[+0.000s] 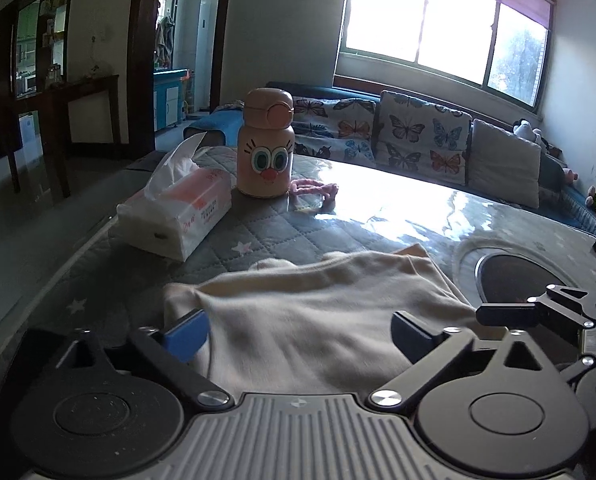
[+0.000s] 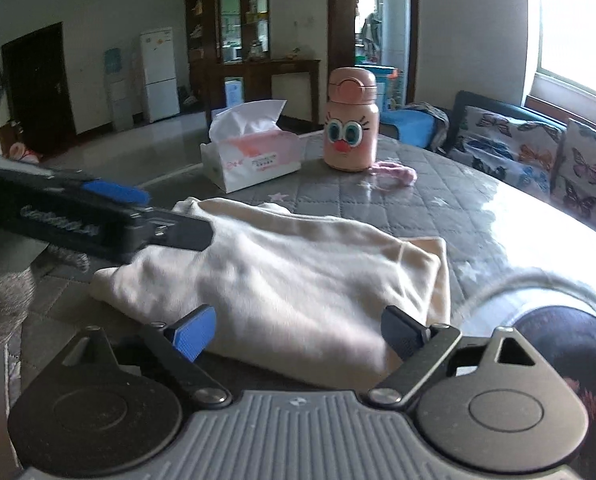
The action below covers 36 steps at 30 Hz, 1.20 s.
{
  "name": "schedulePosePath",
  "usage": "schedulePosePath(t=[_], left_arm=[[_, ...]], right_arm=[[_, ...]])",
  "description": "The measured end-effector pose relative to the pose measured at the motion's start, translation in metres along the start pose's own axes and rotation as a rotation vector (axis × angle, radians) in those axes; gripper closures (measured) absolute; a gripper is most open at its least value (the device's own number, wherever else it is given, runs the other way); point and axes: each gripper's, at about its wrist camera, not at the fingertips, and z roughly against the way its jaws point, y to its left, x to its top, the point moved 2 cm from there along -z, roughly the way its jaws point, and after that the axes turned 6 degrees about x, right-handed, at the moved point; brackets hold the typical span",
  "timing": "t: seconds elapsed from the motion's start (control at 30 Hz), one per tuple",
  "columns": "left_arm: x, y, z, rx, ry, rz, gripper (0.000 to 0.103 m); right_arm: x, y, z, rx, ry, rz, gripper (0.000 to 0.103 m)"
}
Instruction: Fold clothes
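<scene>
A cream garment [image 1: 313, 320] lies folded in a thick pile on the grey quilted table cover [image 1: 266, 228]. It also shows in the right wrist view [image 2: 298, 280]. My left gripper [image 1: 298, 334] is open, its blue pads just over the garment's near edge, holding nothing. My right gripper [image 2: 298, 334] is open over the near edge as well, empty. The left gripper's body [image 2: 98, 220] shows at the left of the right wrist view, over the garment's left end. The right gripper's arm [image 1: 537, 312] shows at the right of the left wrist view.
A tissue box [image 1: 178, 216], a pink cartoon-face bottle [image 1: 264, 148] and a pink hair tie [image 1: 313, 190] sit behind the garment. A round dark inset [image 1: 517, 276] lies in the table at right. A sofa with butterfly cushions [image 1: 421, 136] stands beyond.
</scene>
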Motion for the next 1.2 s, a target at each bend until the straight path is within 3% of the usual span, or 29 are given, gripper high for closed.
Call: schedulePosePath(t=[0.07,0.23,0.8,1.2], left_arm=[[-0.007,-0.002,0.007,0.01,0.001,-0.001,0.0],[-0.025,-0.003,0.02,0.03,0.011,0.011,0.0],[-0.064,-0.016,0.056,0.083,0.016,0.034,0.0],[-0.075,-0.021,0.072,0.176,0.015,0.037,0.0]], right_arm=[[-0.005,0.0,0.005,-0.005,-0.003,-0.028,0.003],[-0.017,0.002,0.015,-0.009,-0.005,-0.093,0.0],[-0.044,0.011,0.039,-0.045,-0.01,-0.148,0.0],[-0.06,0.018,0.047,-0.062,0.016,-0.144,0.0]])
